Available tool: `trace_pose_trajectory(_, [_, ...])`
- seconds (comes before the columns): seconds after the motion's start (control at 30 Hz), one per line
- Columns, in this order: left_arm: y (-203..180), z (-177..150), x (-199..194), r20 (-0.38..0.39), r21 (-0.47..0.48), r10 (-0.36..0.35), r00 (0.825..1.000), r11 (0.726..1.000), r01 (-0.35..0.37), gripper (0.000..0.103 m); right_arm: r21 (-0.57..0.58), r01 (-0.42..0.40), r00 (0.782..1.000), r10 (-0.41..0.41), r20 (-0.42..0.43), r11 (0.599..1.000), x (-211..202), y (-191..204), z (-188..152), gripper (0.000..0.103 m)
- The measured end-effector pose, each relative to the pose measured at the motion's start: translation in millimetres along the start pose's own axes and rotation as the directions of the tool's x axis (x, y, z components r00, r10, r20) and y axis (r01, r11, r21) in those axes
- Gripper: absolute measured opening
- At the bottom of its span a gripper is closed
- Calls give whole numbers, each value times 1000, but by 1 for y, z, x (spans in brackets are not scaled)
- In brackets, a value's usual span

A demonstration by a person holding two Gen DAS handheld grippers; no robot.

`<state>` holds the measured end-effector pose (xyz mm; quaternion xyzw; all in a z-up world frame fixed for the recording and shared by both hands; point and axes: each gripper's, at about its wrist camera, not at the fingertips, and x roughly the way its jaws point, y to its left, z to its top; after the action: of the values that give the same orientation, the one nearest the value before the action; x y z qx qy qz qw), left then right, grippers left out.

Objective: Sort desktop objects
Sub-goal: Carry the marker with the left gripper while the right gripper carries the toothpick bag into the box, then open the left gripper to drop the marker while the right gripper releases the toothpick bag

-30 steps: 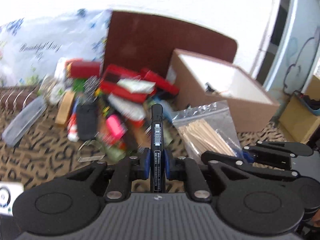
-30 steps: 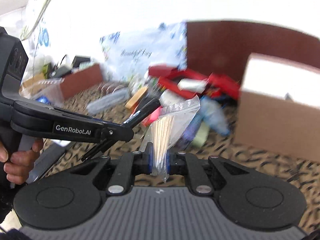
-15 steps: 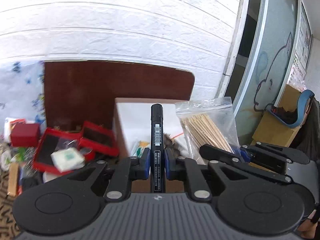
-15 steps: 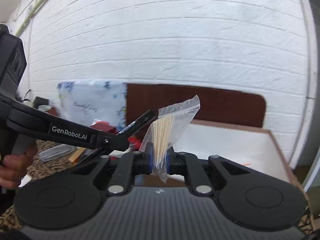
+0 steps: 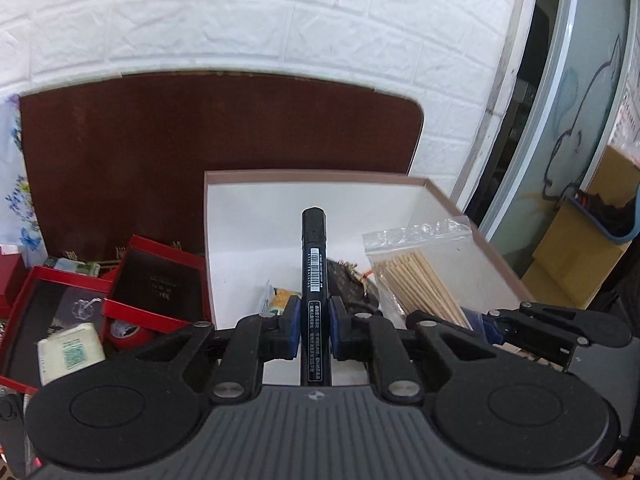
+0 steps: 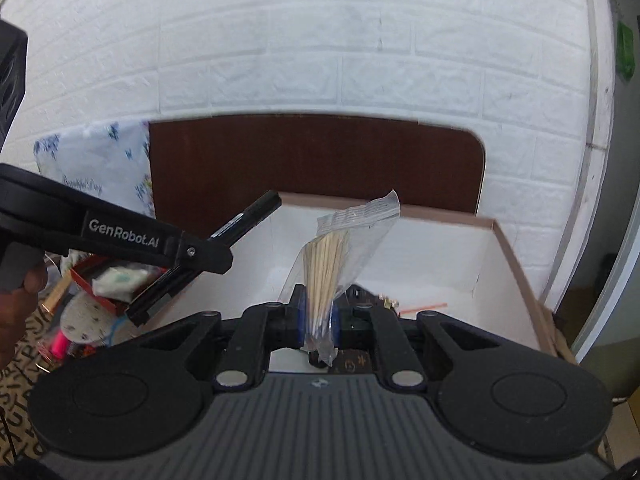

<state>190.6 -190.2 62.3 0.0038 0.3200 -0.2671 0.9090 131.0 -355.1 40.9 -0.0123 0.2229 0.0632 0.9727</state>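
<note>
My left gripper (image 5: 314, 326) is shut on a black marker (image 5: 314, 248) that points forward over the open cardboard box (image 5: 256, 184). My right gripper (image 6: 318, 316) is shut on a clear zip bag of wooden sticks (image 6: 332, 256), held upright over the same box (image 6: 508, 248). In the left wrist view the bag (image 5: 420, 272) and the right gripper show at the right. In the right wrist view the left gripper (image 6: 192, 256) and the marker (image 6: 248, 216) show at the left. The box holds a few small items (image 5: 352, 280).
Open red boxes (image 5: 156, 284) and a white packet (image 5: 70, 350) lie left of the cardboard box. A dark brown board (image 5: 200, 136) leans on the white brick wall behind. A floral bag (image 6: 100, 164) stands at the left. The patterned tabletop (image 6: 20, 380) shows lower left.
Both grippers have risen from the clutter pile and moved right to hover over the cardboard box, each keeping its object. The box interior now fills the view.
</note>
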Motion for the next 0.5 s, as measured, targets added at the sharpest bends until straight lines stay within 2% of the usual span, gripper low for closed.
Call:
trace_pose_trajectory(0.2, [-3, -5, 32, -66, 34, 11, 998, 999, -8, 14, 5, -9, 993, 10, -117, 1000, 32, -5, -10, 11])
trace_pose_trajectory(0.5, [-4, -8, 56, -100, 62, 16, 995, 998, -10, 14, -6, -70, 971, 67, -231, 998, 58, -2, -10, 11])
